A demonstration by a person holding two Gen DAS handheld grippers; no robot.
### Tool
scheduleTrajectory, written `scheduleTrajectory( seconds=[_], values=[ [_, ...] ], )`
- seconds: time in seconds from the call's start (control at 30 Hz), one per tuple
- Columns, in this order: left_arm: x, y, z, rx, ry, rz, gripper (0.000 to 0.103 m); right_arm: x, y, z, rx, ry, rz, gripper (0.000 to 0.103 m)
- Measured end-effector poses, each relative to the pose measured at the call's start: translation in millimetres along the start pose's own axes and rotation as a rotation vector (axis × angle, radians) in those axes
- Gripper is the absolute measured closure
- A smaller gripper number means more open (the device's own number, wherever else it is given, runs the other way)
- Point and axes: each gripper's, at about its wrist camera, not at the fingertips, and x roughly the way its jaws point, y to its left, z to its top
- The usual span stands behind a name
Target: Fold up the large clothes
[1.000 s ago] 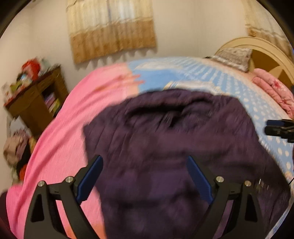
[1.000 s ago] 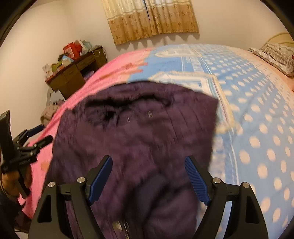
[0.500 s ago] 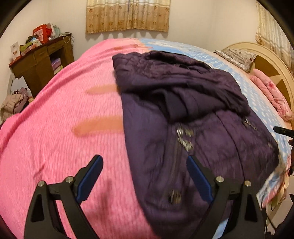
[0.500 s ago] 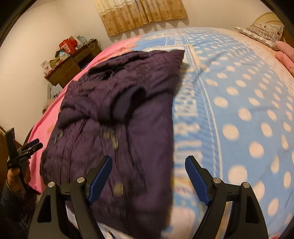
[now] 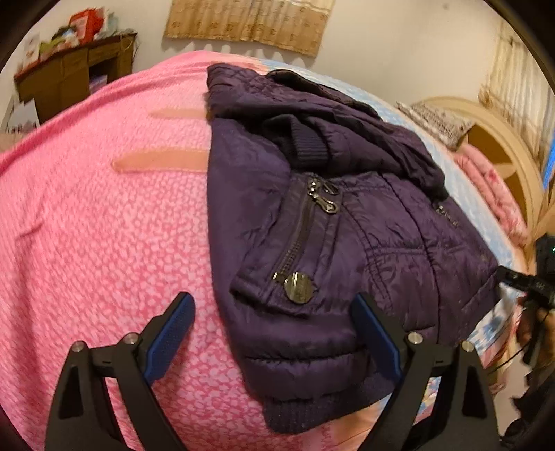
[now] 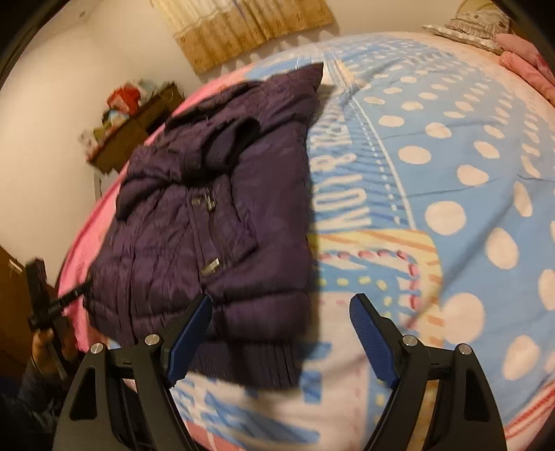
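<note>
1. Bedroom first: a wide bed (image 5: 86, 225) fills both views, its cover pink on one half and blue with white dots on the other, with a curtain (image 5: 249, 20) on the far wall, a cluttered wooden shelf (image 5: 69, 79) at about 10 o'clock in the left wrist view, and a headboard (image 5: 503, 156) with pillows toward 2 o'clock.
2. A purple padded jacket (image 5: 347, 225) lies on the bed across the line where pink meets blue, front side up, with its zipper (image 5: 298, 229) and a round snap (image 5: 298, 288) showing. One ribbed cuff (image 5: 305, 142) is laid across the chest, so the sleeves look folded in already (a judgement from how it lies).
3. The left hand-held gripper (image 5: 274, 329) hangs above the hem corner at 6 o'clock, jaws spread wide, holding nothing.
4. The right hand-held gripper (image 6: 281, 329) hovers over the opposite hem corner, jaws equally wide and empty; the ribbed hem band (image 6: 249, 360) sits just ahead of its left finger.
5. The step in hand appears to be taking the hem to fold the body up toward the collar. To do it well:
   - Bite each corner on the ribbed band, not the slippery quilted shell, and take both layers.
   - Close both hand-held grippers at matching heights, so the fold line runs straight across.
   - Lift only enough to clear the bed, then carry the hem toward 12 o'clock, keeping the tucked sleeves from sliding out.
   - Padding springs back (expect that), so press the fold flat before letting go.
</note>
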Motion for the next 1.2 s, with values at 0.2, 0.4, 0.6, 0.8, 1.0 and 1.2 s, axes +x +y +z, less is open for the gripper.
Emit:
scheduleTrajectory(
  seconds=[0.2,0.4,0.6,0.8,1.0,1.2],
  values=[
    [2.6,4.6,-4.9,-0.045,-0.006,-0.130,0.017,12.4,11.2,0.0,-0.006,-0.016,0.047,0.027],
    [1.4,-1.3,-8.8,-0.016,-0.020,-0.148,0.033,10.3,0.0,-2.8,0.050,-0.018,0.115,0.052],
    [-2.3,10.6,-9.1,-0.046,-0.026,-0.147,0.054,10.3,-10.5,-6.7,0.113,-0.031,0.198,0.059],
    [-0.4,3.2,-15.0,-0.020,-0.059,-0.131,0.051,10.8,-7.8,-12.0,0.099,-0.053,0.197,0.060],
    [-29.3,9.1,-14.9,-0.016,-0.114,-0.190,0.080,-8.7,0.2,-20.0,0.075,-0.056,0.256,0.070],
    [-84.7,2.8,-30.2,0.013,-0.116,-0.302,0.081,-47.5,-0.6,-50.8,0.132,-0.060,0.357,0.075]
  ],
)
